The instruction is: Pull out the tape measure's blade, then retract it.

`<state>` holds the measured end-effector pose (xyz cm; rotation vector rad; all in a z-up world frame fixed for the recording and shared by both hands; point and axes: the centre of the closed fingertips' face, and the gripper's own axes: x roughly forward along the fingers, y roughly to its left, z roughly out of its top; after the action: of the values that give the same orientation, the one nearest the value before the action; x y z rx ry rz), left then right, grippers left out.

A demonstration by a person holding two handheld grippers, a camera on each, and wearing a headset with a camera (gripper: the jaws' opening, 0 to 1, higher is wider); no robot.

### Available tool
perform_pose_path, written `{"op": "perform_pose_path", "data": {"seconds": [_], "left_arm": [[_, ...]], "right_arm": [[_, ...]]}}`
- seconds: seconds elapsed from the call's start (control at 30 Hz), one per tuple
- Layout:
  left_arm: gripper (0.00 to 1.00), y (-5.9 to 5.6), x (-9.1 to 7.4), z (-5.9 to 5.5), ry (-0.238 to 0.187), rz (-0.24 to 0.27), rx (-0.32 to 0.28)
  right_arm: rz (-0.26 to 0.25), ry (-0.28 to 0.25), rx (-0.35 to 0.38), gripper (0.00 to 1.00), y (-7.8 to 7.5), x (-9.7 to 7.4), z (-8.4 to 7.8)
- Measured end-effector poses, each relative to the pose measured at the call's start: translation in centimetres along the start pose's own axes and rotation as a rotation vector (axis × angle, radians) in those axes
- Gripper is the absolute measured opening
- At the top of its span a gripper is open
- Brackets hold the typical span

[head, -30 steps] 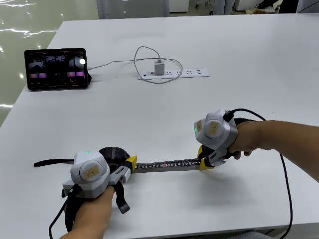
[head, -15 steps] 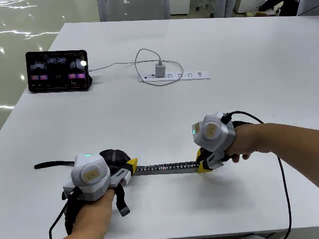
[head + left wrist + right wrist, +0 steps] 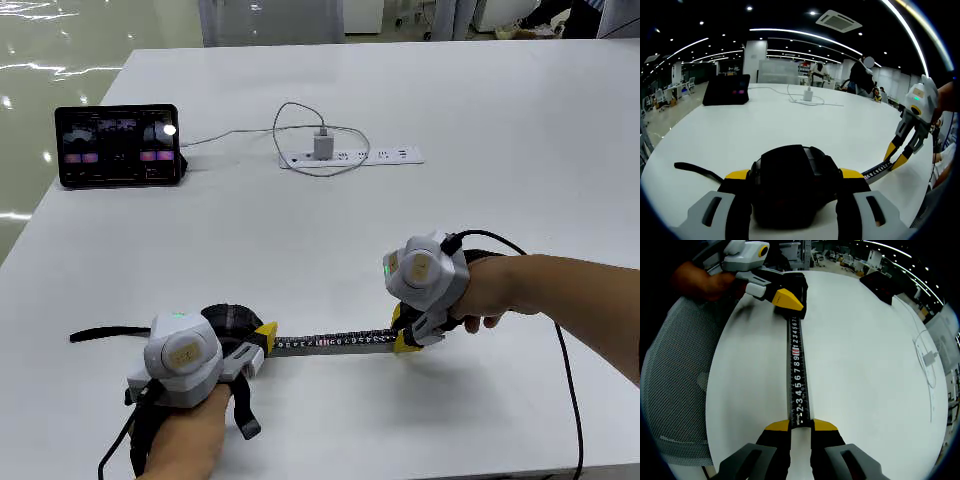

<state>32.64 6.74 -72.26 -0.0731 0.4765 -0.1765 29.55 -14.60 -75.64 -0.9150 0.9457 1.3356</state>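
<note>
Near-left on the surface (image 3: 300, 230): left claw (image 3: 795, 176) clamped round the black case (image 3: 225, 320). The blade (image 3: 796, 375) runs from the case's mouth rightward (a short stretch is out) to the right claw (image 3: 801, 426), which is pinched onto its tip. Long axis lies straight claw to claw. Next travel is likely along that line, right claw moving, left anchoring.

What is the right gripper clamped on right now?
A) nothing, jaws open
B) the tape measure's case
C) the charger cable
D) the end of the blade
D: in the right gripper view, the right gripper has its jaws closed on the end of the blade, which runs away to the case held by the left gripper.
</note>
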Motion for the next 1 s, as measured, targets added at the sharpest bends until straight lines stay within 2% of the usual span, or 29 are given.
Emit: {"op": "perform_pose_path", "data": {"seconds": [1.0], "left_arm": [[0.64, -0.11, -0.07, -0.08, 0.004, -0.004, 0.000]], "right_arm": [[-0.001, 0.004, 0.017, 0.11, -0.01, 0.41, 0.76]]}}
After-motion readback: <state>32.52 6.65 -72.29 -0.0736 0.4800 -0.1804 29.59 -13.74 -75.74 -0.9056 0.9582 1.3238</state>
